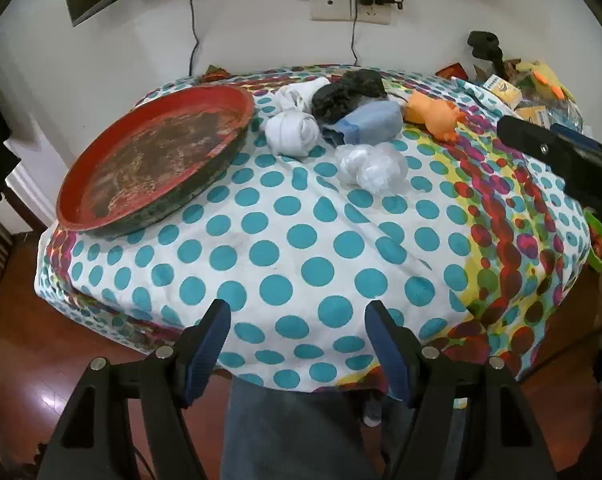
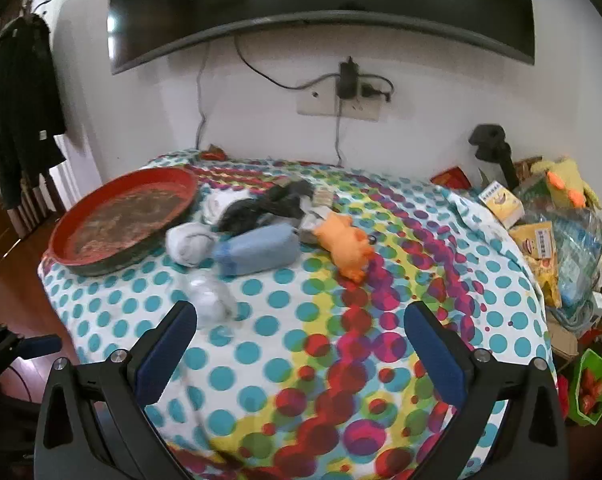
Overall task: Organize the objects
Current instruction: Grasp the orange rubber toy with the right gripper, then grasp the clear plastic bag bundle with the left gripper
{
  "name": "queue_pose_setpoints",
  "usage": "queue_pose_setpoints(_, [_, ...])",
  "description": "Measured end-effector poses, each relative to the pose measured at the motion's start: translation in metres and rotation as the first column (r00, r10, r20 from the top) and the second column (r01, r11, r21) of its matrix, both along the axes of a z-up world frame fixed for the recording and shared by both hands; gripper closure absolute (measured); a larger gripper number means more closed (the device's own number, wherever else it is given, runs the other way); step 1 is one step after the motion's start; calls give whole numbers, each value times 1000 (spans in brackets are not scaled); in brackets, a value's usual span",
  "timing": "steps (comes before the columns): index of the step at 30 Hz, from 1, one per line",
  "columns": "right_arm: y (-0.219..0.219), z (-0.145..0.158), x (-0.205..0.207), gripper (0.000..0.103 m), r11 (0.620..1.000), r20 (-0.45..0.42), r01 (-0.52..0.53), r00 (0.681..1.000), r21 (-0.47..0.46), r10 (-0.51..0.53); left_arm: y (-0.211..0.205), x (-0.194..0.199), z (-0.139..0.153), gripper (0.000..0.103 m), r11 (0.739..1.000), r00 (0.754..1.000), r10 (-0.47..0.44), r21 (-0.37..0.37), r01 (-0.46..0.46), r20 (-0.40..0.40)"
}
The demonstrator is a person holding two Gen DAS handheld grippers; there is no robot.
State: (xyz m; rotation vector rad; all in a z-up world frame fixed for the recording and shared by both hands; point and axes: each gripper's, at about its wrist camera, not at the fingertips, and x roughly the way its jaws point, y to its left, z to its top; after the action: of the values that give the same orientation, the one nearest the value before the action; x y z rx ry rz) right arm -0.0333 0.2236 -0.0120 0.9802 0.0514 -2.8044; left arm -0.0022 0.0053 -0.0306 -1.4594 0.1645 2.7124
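Two grippers, left (image 1: pixel 297 344) and right (image 2: pixel 301 356), are tilting downward over the dotted tablecloth (image 1: pixel 285 240), jaws wide and empty; red tray (image 1: pixel 157 156) at ten o'clock.

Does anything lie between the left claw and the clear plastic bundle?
Nothing visible does. The left claw is open at the table's near edge, and only bare dotted cloth lies between it and the plastic bundle.

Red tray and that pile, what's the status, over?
Left gripper open, right gripper open, both empty. Red tray empty; bundles beside it. Nothing blocking.
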Motion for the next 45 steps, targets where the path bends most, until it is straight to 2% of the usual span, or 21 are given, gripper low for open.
queue_pose_setpoints(5, [16,-18,-30,0,1000,51,-7,999,-3,7,5,-10,-11,31,999,999,-34,-26,34,-2])
queue_pose_setpoints(11, [20,-35,-68,0,995,76,-53,996,79,47,6,-26,-25,31,999,998,-43,-30,44,38])
queue_pose_setpoints(15, [18,-43,-97,2,989,80,-82,994,120,73,10,-34,-24,31,999,998,-54,-5,54,46])
queue_pose_setpoints(22, [18,-58,-139,2,983,126,-107,988,148,88,25,-54,-19,31,994,993,-97,-41,100,66])
queue_pose_setpoints(26, [16,-64,-154,20,981,143,-121,985,152,99,28,-69,-18,31,996,992,-82,-16,84,94])
queue_pose_setpoints(28, [12,-68,-159,35,980,160,-127,982,150,103,30,-75,-18,31,997,992,-74,-12,76,103])
queue_pose_setpoints(29, [11,-70,-160,50,980,167,-134,980,145,109,31,-77,-19,31,997,992,-70,-13,72,108])
queue_pose_setpoints(30, [10,-73,-161,55,981,176,-136,978,135,112,33,-80,-19,31,997,991,-70,-5,71,116])
queue_pose_setpoints(33, [11,-75,-158,56,986,164,-127,981,111,108,37,-88,-19,31,997,988,-75,33,72,132])
queue_pose_setpoints(41, [29,-68,-147,57,995,128,-69,990,78,59,57,-111,-16,31,997,985,-56,66,45,166])
queue_pose_setpoints(45, [35,-67,-149,56,997,130,-59,990,53,52,67,-125,0,31,996,987,-43,86,30,152])
